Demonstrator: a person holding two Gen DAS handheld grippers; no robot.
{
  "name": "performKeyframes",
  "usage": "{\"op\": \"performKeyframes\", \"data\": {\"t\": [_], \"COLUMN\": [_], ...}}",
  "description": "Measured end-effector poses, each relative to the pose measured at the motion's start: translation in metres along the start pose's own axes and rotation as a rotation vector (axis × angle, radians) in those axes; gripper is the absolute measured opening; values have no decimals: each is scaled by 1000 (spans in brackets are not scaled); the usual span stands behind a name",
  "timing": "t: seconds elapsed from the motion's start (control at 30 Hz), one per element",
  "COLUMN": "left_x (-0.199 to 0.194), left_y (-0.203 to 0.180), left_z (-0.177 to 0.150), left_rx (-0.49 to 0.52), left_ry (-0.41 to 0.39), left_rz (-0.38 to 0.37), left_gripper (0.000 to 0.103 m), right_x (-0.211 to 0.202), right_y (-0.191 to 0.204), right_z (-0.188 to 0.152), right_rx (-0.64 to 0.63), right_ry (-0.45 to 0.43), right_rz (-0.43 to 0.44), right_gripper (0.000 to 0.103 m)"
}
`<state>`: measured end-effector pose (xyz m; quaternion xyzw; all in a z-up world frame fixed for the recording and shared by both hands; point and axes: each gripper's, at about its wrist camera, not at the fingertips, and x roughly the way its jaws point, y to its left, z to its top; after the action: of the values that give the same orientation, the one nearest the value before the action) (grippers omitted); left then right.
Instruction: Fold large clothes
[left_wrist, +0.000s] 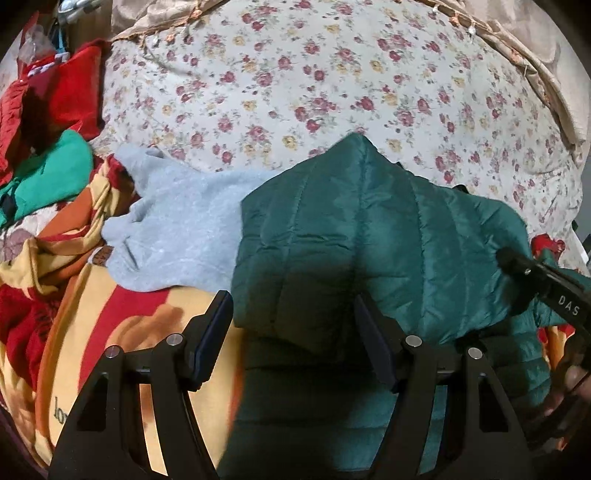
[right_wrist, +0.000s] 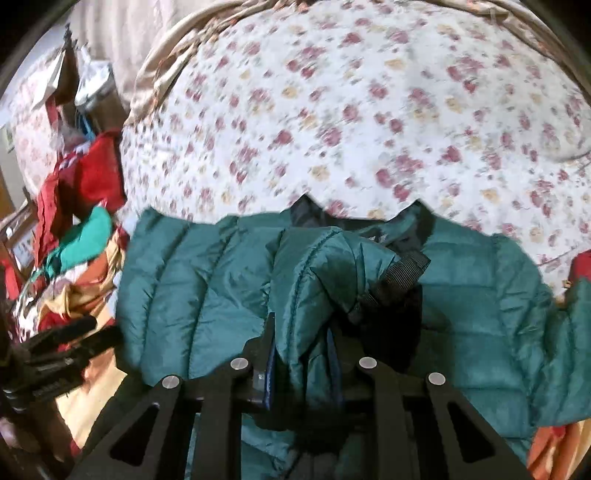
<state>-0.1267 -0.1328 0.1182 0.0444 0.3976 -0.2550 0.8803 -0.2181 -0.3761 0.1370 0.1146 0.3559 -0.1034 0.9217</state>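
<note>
Green puffer jacket (left_wrist: 369, 229) lies on the bed (left_wrist: 295, 74), partly over a grey sweatshirt (left_wrist: 177, 229). Right gripper (right_wrist: 303, 362) angled down, jaws pinched on a jacket fold. Left gripper (left_wrist: 295, 343) angled down, jaws apart, straddling the jacket's edge.

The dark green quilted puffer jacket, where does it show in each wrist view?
Left wrist view: the dark green quilted puffer jacket fills the centre and lower right, beside a light grey sweatshirt.
Right wrist view: the jacket spans the middle, a fold pinched in the right gripper.
Shared landmark: the floral bedspread behind it.
</note>
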Motion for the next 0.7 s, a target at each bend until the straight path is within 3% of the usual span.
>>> {"op": "performKeyframes", "data": {"t": [0.27,0.4,0.53,0.7], "left_x": [12,19,23,24], "left_y": [-8,-10,-12,-16], "left_z": [3,0,-1,-1], "left_rx": [1,13,12,24], "left_ry": [17,32,43,42], "left_rz": [1,27,29,37], "left_gripper": [68,68,68,68], "right_x": [-5,13,40,47], "right_y": [-52,-77,-82,-79], "right_z": [-10,-23,-35,-37], "right_rx": [47,94,81,46], "right_ry": [26,81,131,119], "right_rz": [-143,-202,-241,-277], "right_gripper": [22,22,22,22]}}
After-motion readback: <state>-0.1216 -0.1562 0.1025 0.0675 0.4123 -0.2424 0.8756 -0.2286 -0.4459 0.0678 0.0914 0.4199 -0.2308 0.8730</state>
